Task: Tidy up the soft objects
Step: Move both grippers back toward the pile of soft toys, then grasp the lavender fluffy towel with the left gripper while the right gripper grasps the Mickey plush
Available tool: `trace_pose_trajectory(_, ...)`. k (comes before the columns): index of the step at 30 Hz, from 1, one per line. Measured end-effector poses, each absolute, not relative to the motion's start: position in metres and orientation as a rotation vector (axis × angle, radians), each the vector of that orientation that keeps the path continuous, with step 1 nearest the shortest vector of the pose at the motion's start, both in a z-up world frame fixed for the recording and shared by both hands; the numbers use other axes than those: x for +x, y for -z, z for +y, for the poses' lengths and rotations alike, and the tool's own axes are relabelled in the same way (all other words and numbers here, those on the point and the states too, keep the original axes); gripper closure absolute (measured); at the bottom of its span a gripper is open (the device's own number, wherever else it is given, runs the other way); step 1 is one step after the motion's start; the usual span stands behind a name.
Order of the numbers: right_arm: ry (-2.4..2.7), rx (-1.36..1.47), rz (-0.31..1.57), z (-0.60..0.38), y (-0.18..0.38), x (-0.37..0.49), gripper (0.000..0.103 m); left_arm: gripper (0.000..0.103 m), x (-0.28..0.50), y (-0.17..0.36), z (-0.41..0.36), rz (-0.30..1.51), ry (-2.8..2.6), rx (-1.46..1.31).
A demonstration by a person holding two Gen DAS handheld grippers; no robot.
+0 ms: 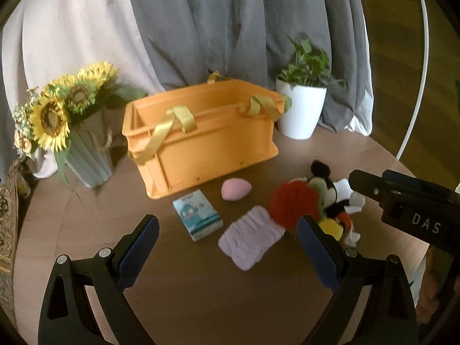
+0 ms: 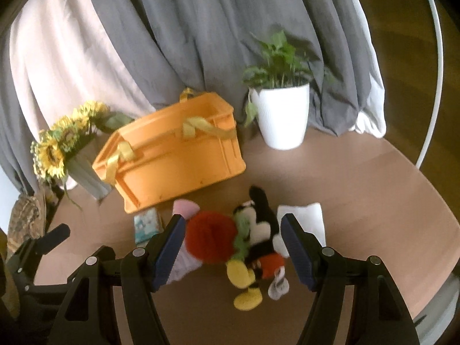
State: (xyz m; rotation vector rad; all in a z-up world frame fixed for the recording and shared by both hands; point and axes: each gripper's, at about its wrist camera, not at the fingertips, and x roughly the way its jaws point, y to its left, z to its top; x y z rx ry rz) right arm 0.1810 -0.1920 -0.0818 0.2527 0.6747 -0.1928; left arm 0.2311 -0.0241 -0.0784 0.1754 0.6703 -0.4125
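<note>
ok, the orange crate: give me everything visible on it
The orange crate looks like rigid plastic, rectangular, ribbed along its sides, open-topped. Yellow ribbon handles drape over its rim. It stands upright on the brown table, between the sunflower vase and the white plant pot. What shows of its inside looks empty. No gripper touches it.

Dim warm light; soft blur; fisheye-bent, vignetted edges

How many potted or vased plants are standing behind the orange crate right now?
2: a grey ribbed vase of sunflowers left of the orange plastic crate, and a white ribbed pot with a green leafy plant right of it.
</note>
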Motion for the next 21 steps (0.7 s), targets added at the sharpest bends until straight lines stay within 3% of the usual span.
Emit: trace_pose_trajectory(21,0.183,0.253,0.839,-0.197,0.153,0.18,0.033,0.005,0.236,0.14,-0.042,0.78,0.442,0.285)
